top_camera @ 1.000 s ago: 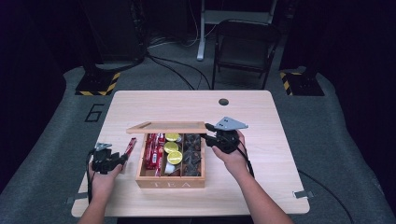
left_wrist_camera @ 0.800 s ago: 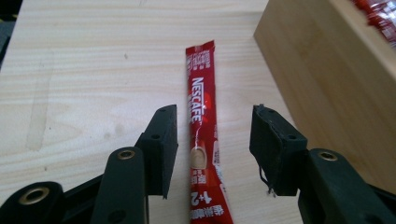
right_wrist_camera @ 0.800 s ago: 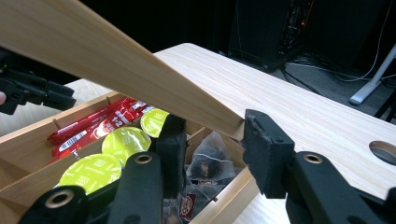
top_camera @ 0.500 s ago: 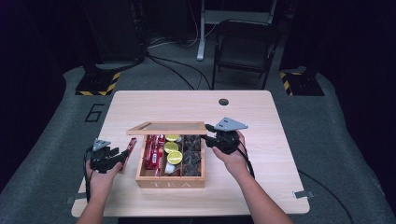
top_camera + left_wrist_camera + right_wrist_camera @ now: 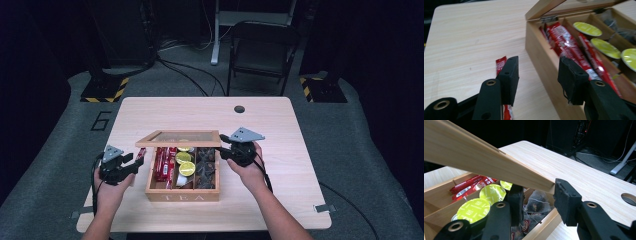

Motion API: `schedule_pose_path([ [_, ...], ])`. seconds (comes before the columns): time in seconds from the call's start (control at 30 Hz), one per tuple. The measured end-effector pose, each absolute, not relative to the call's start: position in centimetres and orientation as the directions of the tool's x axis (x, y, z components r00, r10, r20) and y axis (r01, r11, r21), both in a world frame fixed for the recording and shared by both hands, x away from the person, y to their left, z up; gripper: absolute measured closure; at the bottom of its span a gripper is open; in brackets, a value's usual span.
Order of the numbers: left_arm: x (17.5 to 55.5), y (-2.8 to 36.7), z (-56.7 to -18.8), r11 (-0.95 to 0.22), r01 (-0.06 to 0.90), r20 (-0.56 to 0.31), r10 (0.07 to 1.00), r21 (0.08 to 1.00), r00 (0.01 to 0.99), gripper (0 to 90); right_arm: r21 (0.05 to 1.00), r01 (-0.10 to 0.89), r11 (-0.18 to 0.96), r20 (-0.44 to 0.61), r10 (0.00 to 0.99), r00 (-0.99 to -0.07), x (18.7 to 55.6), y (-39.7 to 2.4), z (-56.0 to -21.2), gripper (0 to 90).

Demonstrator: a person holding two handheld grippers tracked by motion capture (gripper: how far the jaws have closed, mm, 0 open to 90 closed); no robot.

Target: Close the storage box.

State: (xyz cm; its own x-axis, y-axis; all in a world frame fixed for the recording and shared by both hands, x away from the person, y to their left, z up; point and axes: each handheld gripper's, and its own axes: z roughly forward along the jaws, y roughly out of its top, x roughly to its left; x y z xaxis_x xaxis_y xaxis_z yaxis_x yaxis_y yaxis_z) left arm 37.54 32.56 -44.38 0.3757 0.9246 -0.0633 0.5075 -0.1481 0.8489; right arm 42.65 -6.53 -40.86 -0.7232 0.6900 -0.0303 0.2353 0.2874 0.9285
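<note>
Scene: a person at a light wooden desk [image 5: 300, 150] works with a two-jaw gripper in each hand around an open wooden tea box [image 5: 182, 196] near the middle of the desk's near edge.

Red sachet: a slim red sachet [image 5: 500, 64] lies flat on the desk just beside the box's left wall, its long axis running from the near edge toward the far edge, parallel to that wall.

Left gripper [image 5: 131, 163]: the nearer one to the sachet. It hovers just above it, jaws released and parted with nothing between them; they have just been opening a little. In the left gripper view the sachet passes beneath the left-hand jaw, so it lies below and slightly to that side of the gap.

Left hand pose: forearm enters from the near edge, gripper pointing forward and toward the box.

Right gripper [image 5: 536, 195]: clenched on the front edge of the lid [image 5: 178, 138], holding it raised and tilted over the box.

Box contents: red sachets, yellow-green capsules [image 5: 474, 211], dark tea bags.
</note>
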Motion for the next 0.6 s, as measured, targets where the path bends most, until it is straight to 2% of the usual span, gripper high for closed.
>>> schedule_pose_path([
  [0.6,36.1,31.0,-40.7,-0.151,0.425,-0.080,0.874,0.892,0.479,53.6,0.927,0.247,0.284,-0.024,0.700,-0.714,42.3,-6.5,-41.1,59.6],
])
